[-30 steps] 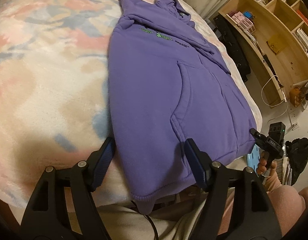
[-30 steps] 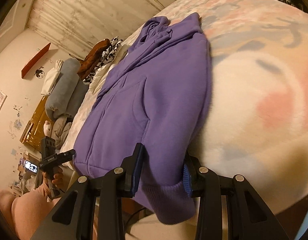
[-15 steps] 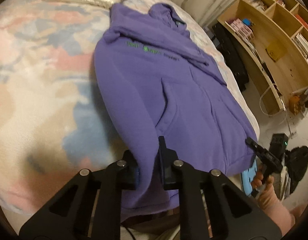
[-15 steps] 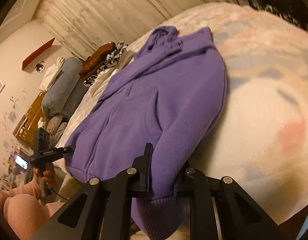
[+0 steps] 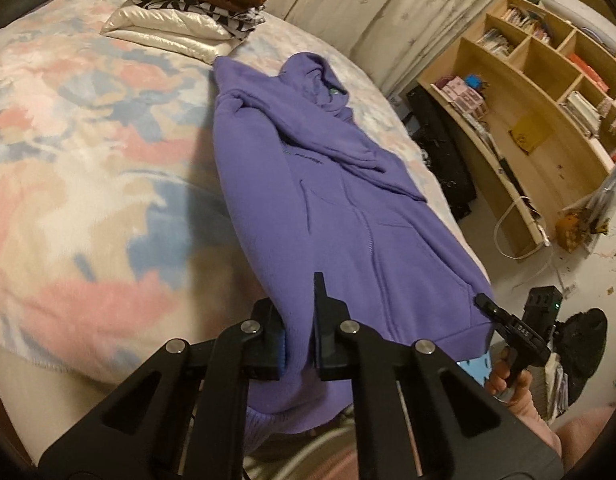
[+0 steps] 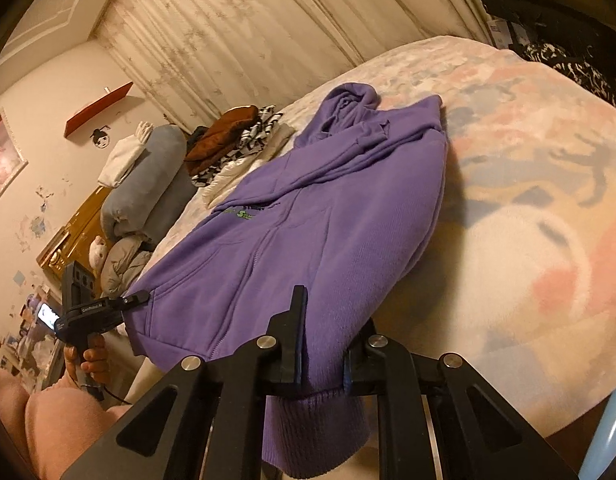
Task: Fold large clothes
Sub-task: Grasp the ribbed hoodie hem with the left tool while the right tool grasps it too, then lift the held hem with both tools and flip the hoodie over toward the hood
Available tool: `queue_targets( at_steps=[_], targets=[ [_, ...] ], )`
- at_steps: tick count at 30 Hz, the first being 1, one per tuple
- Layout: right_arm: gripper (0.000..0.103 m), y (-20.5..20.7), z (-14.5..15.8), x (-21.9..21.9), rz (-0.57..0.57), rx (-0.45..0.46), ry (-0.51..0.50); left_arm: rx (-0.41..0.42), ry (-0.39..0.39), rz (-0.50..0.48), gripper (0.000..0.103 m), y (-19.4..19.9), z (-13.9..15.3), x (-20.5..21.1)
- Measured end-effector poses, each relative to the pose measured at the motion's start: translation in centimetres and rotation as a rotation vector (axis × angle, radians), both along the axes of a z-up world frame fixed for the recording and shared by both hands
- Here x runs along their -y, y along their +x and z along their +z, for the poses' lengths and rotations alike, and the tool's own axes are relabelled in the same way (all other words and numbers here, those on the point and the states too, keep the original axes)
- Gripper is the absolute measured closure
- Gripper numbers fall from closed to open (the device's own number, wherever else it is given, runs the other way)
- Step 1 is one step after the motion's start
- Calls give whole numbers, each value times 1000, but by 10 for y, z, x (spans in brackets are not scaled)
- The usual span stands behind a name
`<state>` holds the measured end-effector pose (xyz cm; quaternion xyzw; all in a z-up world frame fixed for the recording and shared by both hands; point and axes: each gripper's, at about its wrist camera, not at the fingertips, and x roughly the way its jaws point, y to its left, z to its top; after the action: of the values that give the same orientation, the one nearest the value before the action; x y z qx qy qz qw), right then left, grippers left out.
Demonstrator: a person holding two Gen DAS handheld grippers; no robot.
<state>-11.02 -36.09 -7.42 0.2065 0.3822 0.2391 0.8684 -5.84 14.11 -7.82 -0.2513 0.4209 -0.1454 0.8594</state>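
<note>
Bed [image 5: 88, 200], hoodie [image 5: 348, 220] hem hidden between pads [image 5: 282, 350]

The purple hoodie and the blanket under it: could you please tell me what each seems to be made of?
Purple hoodie: looks like thick, matte cotton-type fleece knit. It drapes in soft, heavy folds, and its hem is ribbed. The exact fibre cannot be told.

Blanket: probably a plush synthetic fleece. Its surface is fuzzy, with a blurred pastel pattern of pink, blue and cream and a soft, slightly napped sheen.

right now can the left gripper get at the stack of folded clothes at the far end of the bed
Probably not: the left gripper is shut on the purple hoodie hem, and the folded stack lies far across the bed. It would have to let go first.
</note>
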Motion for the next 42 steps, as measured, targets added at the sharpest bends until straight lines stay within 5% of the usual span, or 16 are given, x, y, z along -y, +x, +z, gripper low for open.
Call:
queue_targets(
  at_steps=[6, 12, 18, 23, 26, 28, 30, 34, 38, 42],
  targets=[
    [91, -22, 18, 11, 21, -4, -22, -17, -35, -13, 97, -16, 9, -2],
    [91, 2, 20, 32, -48, -70, 126, -37, -183, 53, 97, 16, 24, -19],
    [89, 74, 40, 49, -141, -102, 317, -39, -267, 142, 97, 85, 40, -32],
    [87, 168, 61, 49, -228, -128, 364, -39, -329, 234, 95, 167, 43, -46],
    [66, 231, 62, 46, -269, -156, 367, -83, -379, 274, 84, 228, 33, -61],
    [48, 275, 52, 47, -314, -197, 438, -123, -418, 324, 60, 265, 19, -74],
    [36, 306, 41, 50, -366, -220, 491, -157, -453, 362, 49, 293, 2, -83],
    [30, 348, 14, 50, -436, -244, 450, -190, -356, 416, 48, 326, -21, -93],
    [30, 374, -8, 45, -431, -269, 285, -252, -183, 380, 48, 352, -45, -87],
    [30, 393, -23, 46, -415, -275, 147, -222, 49, 304, 48, 378, -48, -68]
  ],
)
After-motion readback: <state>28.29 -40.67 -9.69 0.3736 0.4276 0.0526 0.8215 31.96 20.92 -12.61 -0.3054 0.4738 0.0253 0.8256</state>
